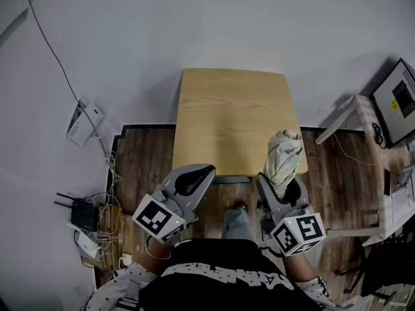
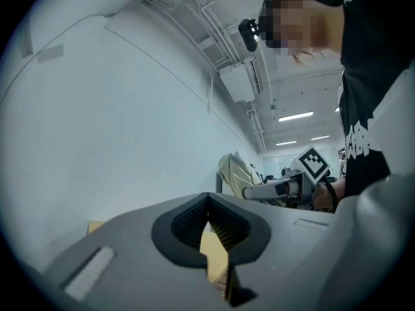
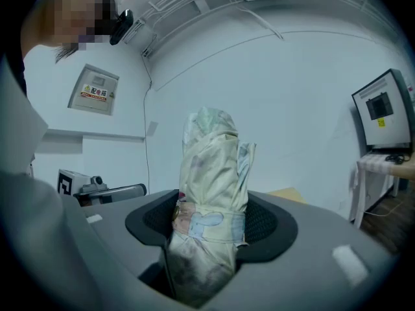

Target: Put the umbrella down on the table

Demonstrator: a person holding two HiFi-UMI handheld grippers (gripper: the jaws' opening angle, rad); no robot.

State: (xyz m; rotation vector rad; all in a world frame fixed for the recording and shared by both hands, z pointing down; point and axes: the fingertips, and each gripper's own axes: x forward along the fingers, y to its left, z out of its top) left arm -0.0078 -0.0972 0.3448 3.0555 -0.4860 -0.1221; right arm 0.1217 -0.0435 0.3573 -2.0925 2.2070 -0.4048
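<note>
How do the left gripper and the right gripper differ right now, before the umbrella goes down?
The right gripper is clamped on the folded umbrella, which sticks out past its jaws. The left gripper holds nothing, and its jaws are together. The right gripper is by the near right corner of the table, the left gripper by the near left. Both point toward the table and carry a marker cube.

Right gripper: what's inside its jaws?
A folded cream umbrella, bound by a printed strap, stands upright between the pads of the right gripper, which clamp its sides. Its lower end is hidden down between the jaws.
</note>
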